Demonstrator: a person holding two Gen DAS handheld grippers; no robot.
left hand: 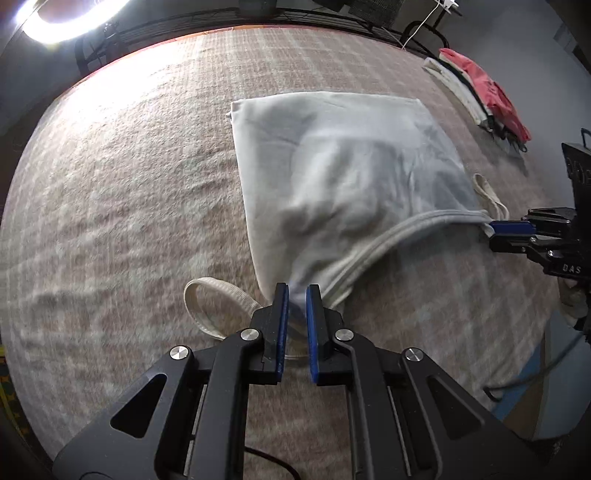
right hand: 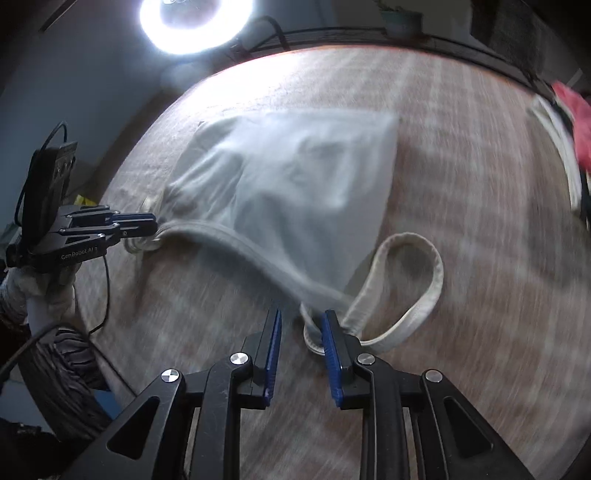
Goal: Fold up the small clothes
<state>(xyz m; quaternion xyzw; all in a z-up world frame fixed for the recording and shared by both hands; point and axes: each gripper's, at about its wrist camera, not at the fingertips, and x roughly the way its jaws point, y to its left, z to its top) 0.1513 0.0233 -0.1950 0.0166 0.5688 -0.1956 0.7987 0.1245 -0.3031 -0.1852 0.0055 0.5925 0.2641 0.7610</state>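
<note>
A: The left wrist view is the sharp one. A pale top (left hand: 343, 173) lies on the carpet (left hand: 122, 206), filling the centre and right of the frame, and the left gripper (left hand: 297, 295) at the bottom centre is clenched on one corner of it. The cloth bunches between the blue pads (left hand: 282, 314).

B: And the right gripper (left hand: 493, 230)?

A: It comes in from the right edge, its blue tips shut on the other corner, with the ribbed hem stretched in a sagging line between the two grippers.

B: The right wrist view is smeared with motion blur, but it gives the reverse. There the right gripper (right hand: 301, 319) sits at the bottom centre. Its jaws stand somewhat apart, yet the hem runs in between them and a strap (right hand: 410, 288) loops out to the right of the right pad. It is holding the top (right hand: 295, 173).

A: Does it show the left gripper (right hand: 155, 225)?

B: Yes, at the left edge, tips together on the gathered cloth. Below it a gloved hand (right hand: 33, 284) grips the handle, and only this view shows that.

A: Mine has its own strap (left hand: 218, 306), curled at the lower left of centre beside the jaws. It also shows a pile of folded clothes (left hand: 480, 92), red and white, at the upper right.

B: Here that pile (right hand: 572, 136) is just a red and white blur at the right edge. A ring light (right hand: 195, 22) glares at the top, left of centre.

A: Mine shows the same lamp (left hand: 70, 18) in the upper left corner.
</note>
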